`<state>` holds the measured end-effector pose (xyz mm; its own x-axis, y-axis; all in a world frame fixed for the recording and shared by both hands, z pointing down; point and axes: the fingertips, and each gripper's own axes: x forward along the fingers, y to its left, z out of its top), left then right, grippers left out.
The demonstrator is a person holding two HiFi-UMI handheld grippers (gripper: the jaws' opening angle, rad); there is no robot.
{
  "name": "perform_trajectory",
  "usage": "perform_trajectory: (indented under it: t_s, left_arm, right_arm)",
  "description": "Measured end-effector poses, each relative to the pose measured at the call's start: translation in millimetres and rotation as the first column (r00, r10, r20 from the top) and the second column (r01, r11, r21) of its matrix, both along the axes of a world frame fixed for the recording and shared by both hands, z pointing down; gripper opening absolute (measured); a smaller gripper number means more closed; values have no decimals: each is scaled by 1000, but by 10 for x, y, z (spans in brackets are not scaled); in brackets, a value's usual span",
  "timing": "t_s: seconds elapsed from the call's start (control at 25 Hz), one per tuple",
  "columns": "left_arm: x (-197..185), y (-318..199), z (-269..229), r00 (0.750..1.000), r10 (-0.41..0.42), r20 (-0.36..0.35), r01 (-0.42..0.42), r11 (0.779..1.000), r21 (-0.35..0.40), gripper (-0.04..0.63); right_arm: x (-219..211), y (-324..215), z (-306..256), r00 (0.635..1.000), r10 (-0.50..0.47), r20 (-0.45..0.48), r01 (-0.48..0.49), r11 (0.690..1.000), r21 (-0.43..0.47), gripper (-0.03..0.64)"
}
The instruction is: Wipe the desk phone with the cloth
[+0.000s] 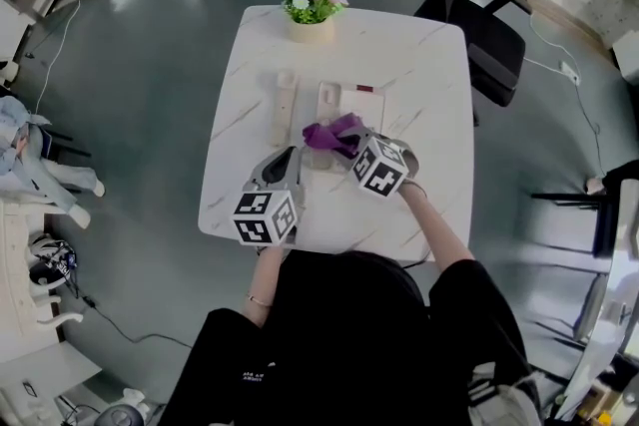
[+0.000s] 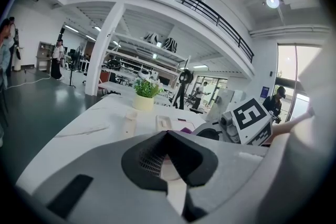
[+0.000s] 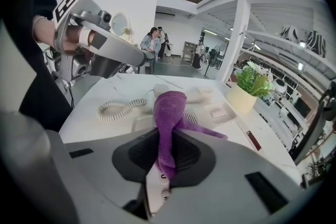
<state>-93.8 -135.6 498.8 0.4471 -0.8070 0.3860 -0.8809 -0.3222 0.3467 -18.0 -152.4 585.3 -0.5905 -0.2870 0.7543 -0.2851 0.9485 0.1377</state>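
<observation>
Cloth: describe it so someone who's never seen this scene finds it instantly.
Find the white marbled table with a cream desk phone near its centre. The cloth drapes onto the phone, pinched in the right hand-held gripper. It is the only purple, soft thing there; its neighbours are all pale.

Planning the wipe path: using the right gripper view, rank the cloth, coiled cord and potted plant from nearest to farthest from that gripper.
1. Cloth, clamped between the jaws.
2. Coiled cord, ahead left.
3. Potted plant, far right.
</observation>
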Motion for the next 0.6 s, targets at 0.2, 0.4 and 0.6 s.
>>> perform_trajectory:
  t_s: [0.2, 0.4, 0.6]
  left_arm:
    - [-5, 9, -23, 1000, 1, 1, -1, 1000, 5, -3]
    - [-2, -5, -40, 1000, 1, 0, -1, 1000, 9, -3]
    - [19, -8, -54, 1000, 7, -4, -7, 1000, 15, -3]
  right_arm:
    - [-10, 71, 6, 1000, -12, -2, 12, 1000, -22, 37]
    - [-22, 162, 28, 1000, -28, -6, 27, 998, -58, 37]
    - [-30, 262, 59, 999, -38, -8, 37, 995, -91, 37]
